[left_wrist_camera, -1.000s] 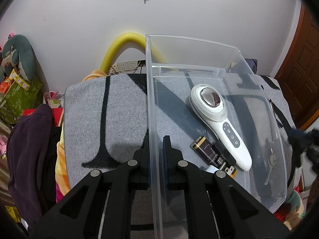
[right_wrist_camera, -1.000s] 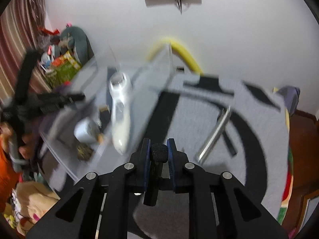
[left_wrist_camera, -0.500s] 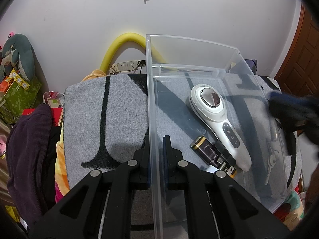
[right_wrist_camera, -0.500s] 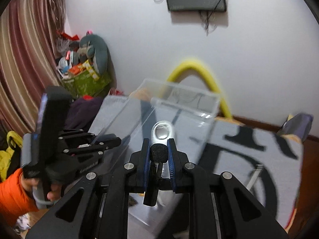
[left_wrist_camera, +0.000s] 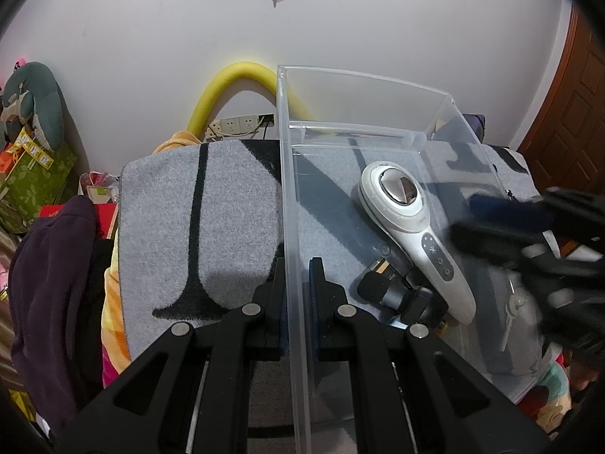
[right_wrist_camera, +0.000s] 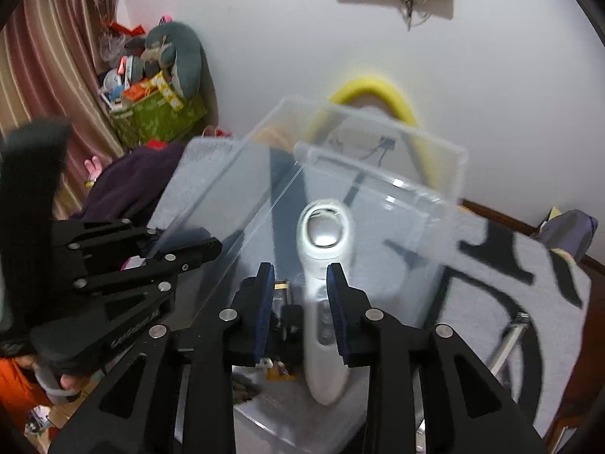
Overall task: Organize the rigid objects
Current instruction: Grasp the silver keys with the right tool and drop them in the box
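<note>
A clear plastic bin (left_wrist_camera: 287, 196) stands on the grey patterned blanket (left_wrist_camera: 227, 204). My left gripper (left_wrist_camera: 295, 268) is shut on the bin's left wall; it also shows in the right wrist view (right_wrist_camera: 181, 253). Inside lie a white handheld device (left_wrist_camera: 412, 223), a dark charger (left_wrist_camera: 385, 265) and a small black microphone (left_wrist_camera: 382, 289). My right gripper (right_wrist_camera: 300, 283) is open above the bin, over the white device (right_wrist_camera: 325, 265) and the microphone (right_wrist_camera: 291, 314). It appears blurred at the right of the left wrist view (left_wrist_camera: 529, 234).
A metal tool (right_wrist_camera: 510, 336) lies on the blanket right of the bin. A yellow foam tube (left_wrist_camera: 234, 87) arches behind the bin against the wall. Dark purple clothing (left_wrist_camera: 49, 265) and a green bag (left_wrist_camera: 34, 174) lie to the left. A wooden door (left_wrist_camera: 567, 113) stands right.
My right gripper has moved over the bin and opened, letting go of the black microphone, which now lies in the bin. My left gripper has kept its hold on the wall.
</note>
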Action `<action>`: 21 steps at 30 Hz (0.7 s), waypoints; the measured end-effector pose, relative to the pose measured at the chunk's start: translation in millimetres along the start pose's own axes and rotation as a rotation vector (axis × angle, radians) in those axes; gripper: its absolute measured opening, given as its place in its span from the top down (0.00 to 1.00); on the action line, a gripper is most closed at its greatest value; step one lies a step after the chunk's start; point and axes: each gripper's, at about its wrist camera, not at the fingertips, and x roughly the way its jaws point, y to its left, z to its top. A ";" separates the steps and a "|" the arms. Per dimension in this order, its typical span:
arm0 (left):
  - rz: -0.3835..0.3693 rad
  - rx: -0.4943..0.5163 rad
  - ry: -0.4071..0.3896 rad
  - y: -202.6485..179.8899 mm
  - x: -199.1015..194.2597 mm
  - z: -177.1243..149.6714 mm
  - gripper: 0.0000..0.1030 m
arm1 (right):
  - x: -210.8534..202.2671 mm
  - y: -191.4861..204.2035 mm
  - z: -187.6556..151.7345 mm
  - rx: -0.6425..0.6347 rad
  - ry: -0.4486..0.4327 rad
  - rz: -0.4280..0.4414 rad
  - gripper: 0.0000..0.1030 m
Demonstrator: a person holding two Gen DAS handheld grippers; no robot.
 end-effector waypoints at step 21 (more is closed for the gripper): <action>0.021 0.008 0.003 -1.6 0.1 -1.5 0.93 | -35.3 -75.6 -117.3 0.260 0.047 -0.117 0.58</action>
